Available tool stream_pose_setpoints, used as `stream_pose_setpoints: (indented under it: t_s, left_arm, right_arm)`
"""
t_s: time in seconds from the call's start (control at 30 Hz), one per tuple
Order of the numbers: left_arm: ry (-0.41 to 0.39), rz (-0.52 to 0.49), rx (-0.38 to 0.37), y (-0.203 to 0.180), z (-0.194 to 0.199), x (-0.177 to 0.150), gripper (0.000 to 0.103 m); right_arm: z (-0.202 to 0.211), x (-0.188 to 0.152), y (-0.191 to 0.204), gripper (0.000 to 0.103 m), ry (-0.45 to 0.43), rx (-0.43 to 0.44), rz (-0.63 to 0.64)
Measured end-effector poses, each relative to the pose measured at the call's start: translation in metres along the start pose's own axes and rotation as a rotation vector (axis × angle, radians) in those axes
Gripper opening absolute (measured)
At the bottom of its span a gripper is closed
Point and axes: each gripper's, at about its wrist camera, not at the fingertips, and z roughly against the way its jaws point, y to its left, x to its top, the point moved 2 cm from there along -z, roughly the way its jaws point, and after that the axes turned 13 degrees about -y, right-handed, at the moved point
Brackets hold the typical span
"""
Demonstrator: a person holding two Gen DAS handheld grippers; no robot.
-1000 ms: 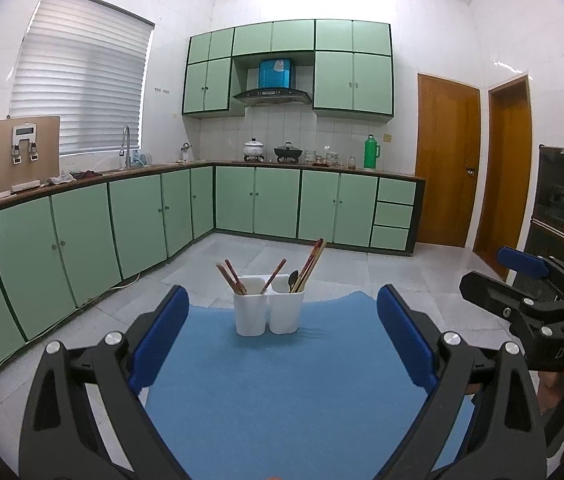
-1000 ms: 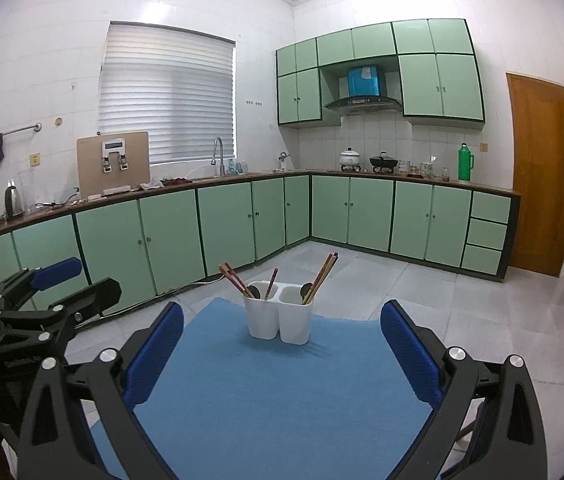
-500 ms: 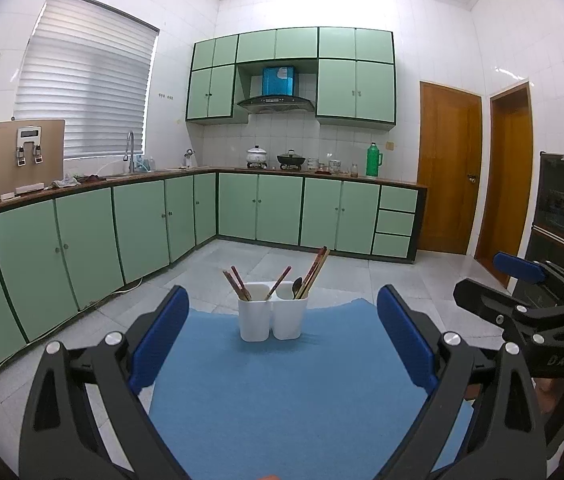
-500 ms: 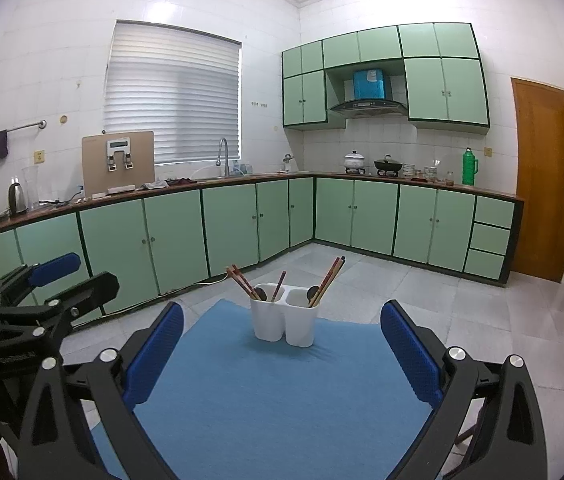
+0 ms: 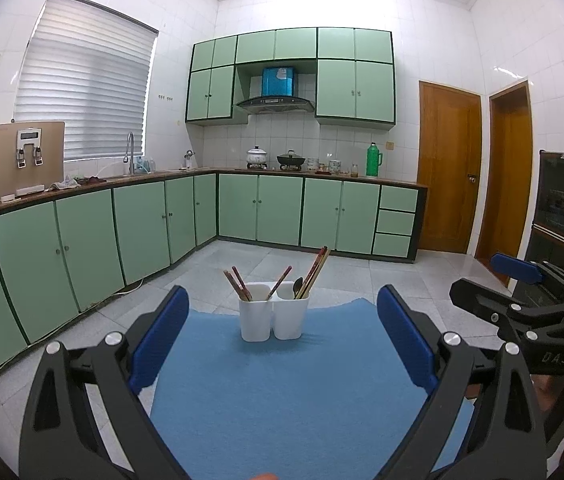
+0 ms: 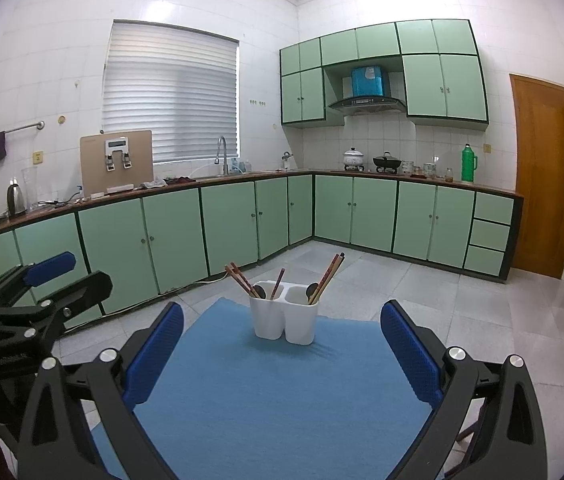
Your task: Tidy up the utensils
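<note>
A white two-compartment utensil holder (image 5: 273,317) (image 6: 285,319) stands near the far edge of a blue mat (image 5: 282,392) (image 6: 266,396). Brown chopsticks (image 5: 238,283) and a dark spoon lean in its left cup; more chopsticks (image 5: 313,272) and a dark spoon (image 5: 297,285) stand in its right cup. My left gripper (image 5: 282,332) is open and empty, held back from the holder above the mat. My right gripper (image 6: 282,336) is open and empty too, level with it. Each gripper shows at the side of the other's view: the right one (image 5: 521,304), the left one (image 6: 38,288).
Green cabinets (image 5: 142,232) line the left and back walls under a countertop with a sink tap (image 5: 130,152), pots and a green flask (image 5: 373,159). Wooden doors (image 5: 449,172) stand at the right. Grey tiled floor (image 5: 361,272) lies beyond the mat.
Both cameras have tilted up a little and drawn back slightly, so the holder sits lower in view. Both grippers stay open and empty.
</note>
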Motion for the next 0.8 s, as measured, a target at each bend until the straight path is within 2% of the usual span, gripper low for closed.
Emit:
stream_pose_setpoints:
  t_s: [0.8]
  left_arm:
    - [0.003,0.0,0.003,0.0011,0.0023,-0.0016,0.092]
  right_arm:
    - [-0.0004,0.0003,0.0041,0.097,0.0,0.004,0.0]
